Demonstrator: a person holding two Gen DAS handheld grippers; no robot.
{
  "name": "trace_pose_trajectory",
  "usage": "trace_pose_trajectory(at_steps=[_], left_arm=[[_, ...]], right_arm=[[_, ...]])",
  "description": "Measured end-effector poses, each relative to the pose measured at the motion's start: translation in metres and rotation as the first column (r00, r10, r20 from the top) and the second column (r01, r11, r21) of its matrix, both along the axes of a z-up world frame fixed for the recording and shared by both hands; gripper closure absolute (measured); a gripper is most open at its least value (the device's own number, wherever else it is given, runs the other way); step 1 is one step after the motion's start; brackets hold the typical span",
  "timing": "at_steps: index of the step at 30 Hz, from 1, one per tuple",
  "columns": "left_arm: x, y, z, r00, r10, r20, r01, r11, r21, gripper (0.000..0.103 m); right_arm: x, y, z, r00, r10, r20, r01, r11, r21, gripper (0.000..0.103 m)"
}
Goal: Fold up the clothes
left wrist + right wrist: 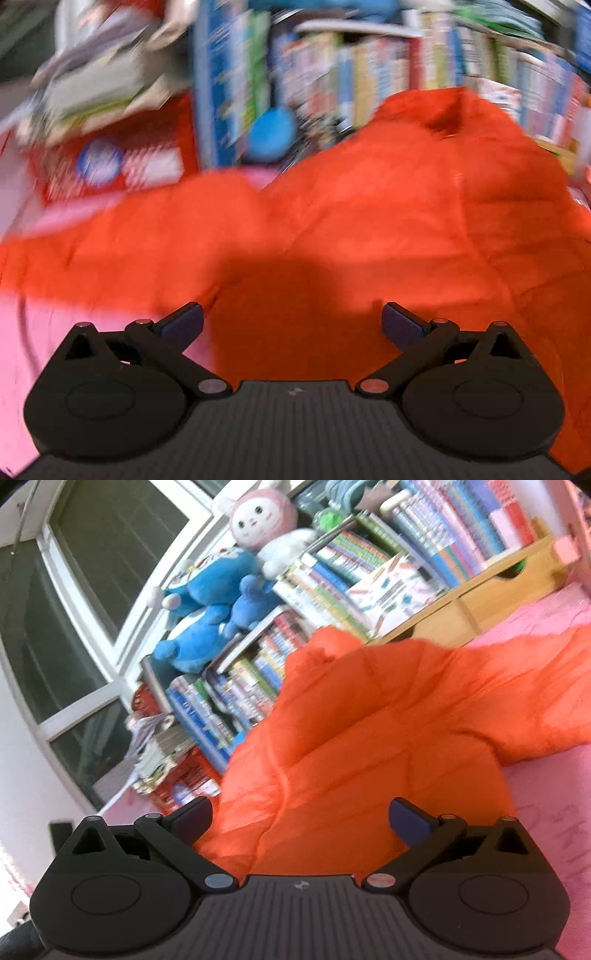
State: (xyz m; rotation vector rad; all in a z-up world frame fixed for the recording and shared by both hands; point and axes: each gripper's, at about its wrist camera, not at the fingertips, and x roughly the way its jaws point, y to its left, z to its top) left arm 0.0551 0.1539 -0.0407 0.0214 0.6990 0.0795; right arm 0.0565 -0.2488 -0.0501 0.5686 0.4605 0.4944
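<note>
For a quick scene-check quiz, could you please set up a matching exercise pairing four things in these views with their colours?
Things:
1. puffer jacket
2. bed cover
3. rabbit plush toy
4. round-headed cat plush toy

Colours:
A. blue with white
B. pink all over
C. orange
D. pink hood around a white face

Pairs: 1-C, 2-B, 3-D, 4-A
</note>
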Motion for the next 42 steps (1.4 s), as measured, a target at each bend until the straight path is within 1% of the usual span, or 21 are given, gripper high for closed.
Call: trace_pose_trajectory(at_steps=[1,2,5,7,10,13,14,18,21,24,26,27,30,34,35,37,38,40,42], left_arm=[[-0.005,0.008,-0.001,0.999,0.026,-0.018,-0.026,0.999,-0.026,0.0],[-0.009,0.011,0.0,0.999,0.032,-0.022,-0.032,0.999,-0.035,0.0],[-0.021,0.02,0.0,0.999,0.046,-0.029,-0.047,0.997,-0.059,0.0],[-0.023,0.024,0.001,0.998,0.051,-0.041,-0.054,0.994,-0.091,0.0],[-0.023,0.032,-0.003,0.996,0.049,-0.075,-0.062,0.982,-0.176,0.0],[-0.026,0.033,-0.005,0.994,0.046,-0.097,-0.065,0.975,-0.213,0.0],[-0.027,0.033,-0.005,0.994,0.04,-0.098,-0.061,0.975,-0.215,0.0],[-0.034,0.03,-0.006,0.995,0.02,-0.099,-0.041,0.976,-0.214,0.0],[-0.032,0.025,-0.006,0.994,0.006,-0.109,-0.027,0.981,-0.193,0.0],[-0.029,0.017,-0.008,0.992,0.002,-0.123,-0.019,0.989,-0.144,0.0],[-0.026,0.014,-0.009,0.993,0.005,-0.116,-0.021,0.991,-0.135,0.0],[-0.025,0.013,-0.01,0.994,0.007,-0.112,-0.021,0.991,-0.13,0.0],[-0.023,0.01,-0.011,0.993,0.0,-0.114,-0.014,0.992,-0.125,0.0],[-0.031,0.006,-0.009,0.99,-0.074,-0.12,0.053,0.984,-0.169,0.002],[-0.034,0.006,-0.008,0.988,-0.091,-0.123,0.068,0.982,-0.177,0.002],[-0.039,0.008,-0.008,0.985,-0.118,-0.126,0.091,0.975,-0.201,0.001],[-0.038,0.01,-0.008,0.984,-0.128,-0.124,0.099,0.971,-0.219,0.0],[-0.035,0.01,-0.008,0.983,-0.129,-0.129,0.096,0.968,-0.232,0.0],[-0.031,0.007,-0.008,0.985,-0.097,-0.143,0.061,0.969,-0.241,0.0]], right_arm=[[-0.002,-0.001,0.002,1.0,-0.026,0.006,0.026,0.999,-0.031,0.0],[-0.006,-0.001,0.005,0.998,-0.057,0.016,0.058,0.995,-0.084,0.0],[-0.017,-0.003,0.011,0.99,-0.138,0.031,0.142,0.959,-0.246,0.0],[-0.019,-0.011,0.009,0.987,-0.161,0.009,0.157,0.947,-0.279,0.0],[-0.022,-0.023,0.005,0.98,-0.196,-0.027,0.178,0.933,-0.313,0.0],[-0.025,-0.029,0.002,0.975,-0.218,-0.05,0.185,0.913,-0.365,0.0],[-0.027,-0.03,0.001,0.977,-0.208,-0.057,0.171,0.91,-0.378,0.0],[-0.033,-0.031,-0.005,0.986,-0.135,-0.098,0.087,0.917,-0.39,0.001],[-0.033,-0.027,-0.01,0.988,-0.089,-0.123,0.035,0.922,-0.385,0.005],[-0.029,-0.019,-0.011,0.99,-0.053,-0.129,-0.003,0.916,-0.402,0.014],[-0.025,-0.013,-0.011,0.991,-0.033,-0.129,-0.025,0.905,-0.424,0.024],[-0.023,-0.01,-0.01,0.991,-0.024,-0.129,-0.035,0.9,-0.435,0.031],[-0.015,-0.007,-0.01,0.991,-0.004,-0.135,-0.058,0.891,-0.451,0.034],[-0.008,-0.013,-0.008,0.987,-0.015,-0.16,-0.055,0.903,-0.425,0.037],[-0.009,-0.015,-0.007,0.987,-0.026,-0.16,-0.047,0.9,-0.433,0.037],[-0.015,-0.021,-0.005,0.988,-0.042,-0.149,-0.032,0.886,-0.463,0.034],[-0.017,-0.025,-0.005,0.988,-0.036,-0.152,-0.039,0.886,-0.461,0.033],[-0.02,-0.035,-0.007,0.985,-0.007,-0.172,-0.068,0.903,-0.423,0.031],[-0.02,-0.035,-0.008,0.984,0.02,-0.179,-0.088,0.919,-0.385,0.033]])
